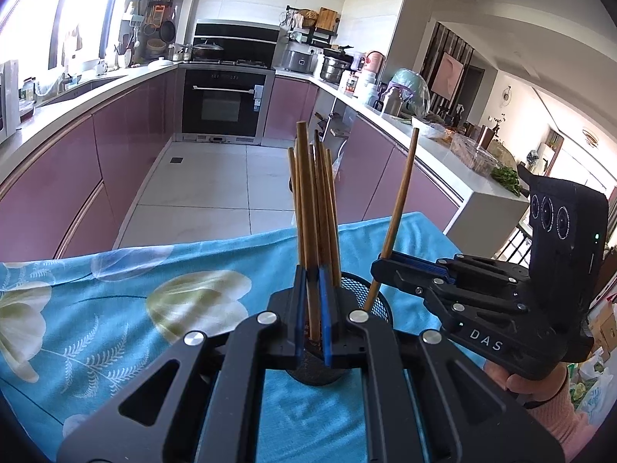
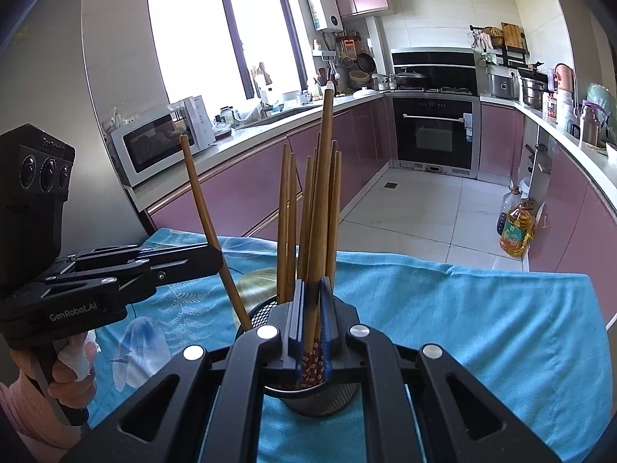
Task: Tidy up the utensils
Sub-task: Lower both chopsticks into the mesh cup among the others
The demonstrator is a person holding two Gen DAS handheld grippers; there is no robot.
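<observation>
Each tongs is clamped on one chopstick: left tongs [image 1: 313, 301] on a chopstick [image 1: 308, 208], right tongs [image 2: 311, 308] on another [image 2: 322, 193], tips in the mesh cup [image 2: 262, 314] on the blue-clothed surface [image 2: 462, 308]. Pulling either sideways could tip the light cup and scatter the bundle.

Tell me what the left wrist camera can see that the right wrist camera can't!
Only the left wrist view shows the right claw from outside, pinching one chopstick over the holder, plus green herbs on the counter.

Only the right wrist view shows the left claw from outside, a microwave, and an oil bottle on the floor.

Both show the mesh holder full of chopsticks, the blue flowered cloth, and the oven.
</observation>
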